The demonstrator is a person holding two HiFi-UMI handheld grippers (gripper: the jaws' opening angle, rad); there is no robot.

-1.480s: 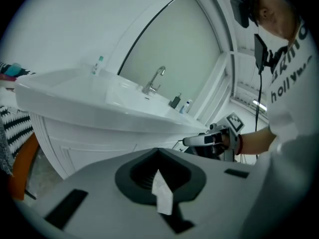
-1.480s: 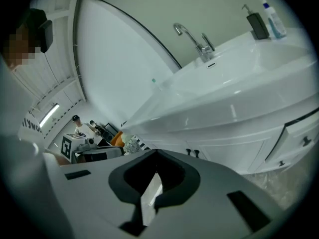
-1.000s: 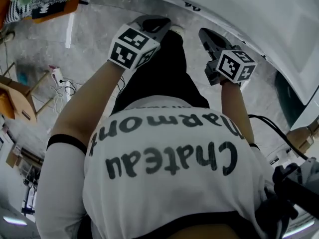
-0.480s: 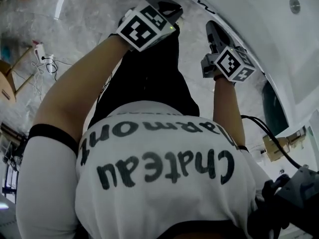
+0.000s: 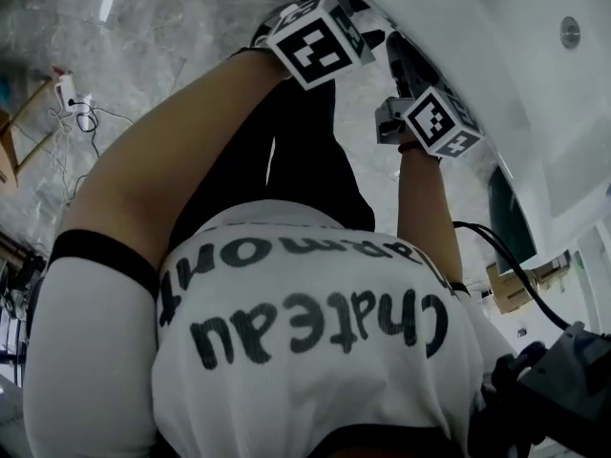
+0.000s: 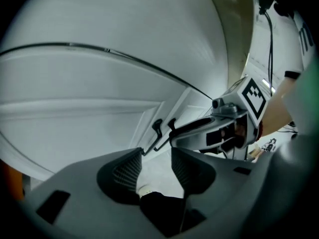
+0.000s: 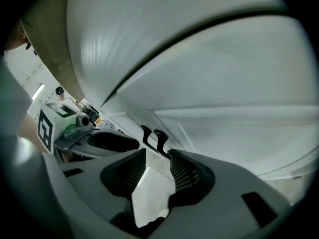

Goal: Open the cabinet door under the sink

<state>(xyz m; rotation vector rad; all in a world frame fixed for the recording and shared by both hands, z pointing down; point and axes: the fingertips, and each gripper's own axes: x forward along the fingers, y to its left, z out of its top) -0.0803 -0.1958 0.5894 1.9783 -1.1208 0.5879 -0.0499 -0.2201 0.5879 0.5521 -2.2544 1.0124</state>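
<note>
Two white panelled cabinet doors [image 6: 99, 128] meet under the curved white sink counter [image 5: 496, 36]. Each carries a black bar handle [image 6: 157, 132] [image 6: 171, 127] at the seam, and the right gripper view shows both handles [image 7: 147, 135] [image 7: 161, 139]. My left gripper [image 6: 154, 166] points at them from a short way off. Its jaws have just been opening and nothing is between its pads. My right gripper [image 7: 158, 169] is beside it, also apart from the handles, just opened and empty. In the head view the two marker cubes [image 5: 320, 44] [image 5: 439, 122] sit at the counter's edge and the jaws are hidden.
Grey marble floor [image 5: 162, 36] lies below. A power strip with cables [image 5: 72, 98] is at the left. A black cable [image 5: 496, 246] and a cardboard box [image 5: 511, 284] are at the right. The person's white shirt [image 5: 315, 322] fills the lower picture.
Both hands have sunk and reached forward toward the cabinet. The left marker cube has shifted up and right in the picture, close under the counter's edge; the right cube has shifted little.
</note>
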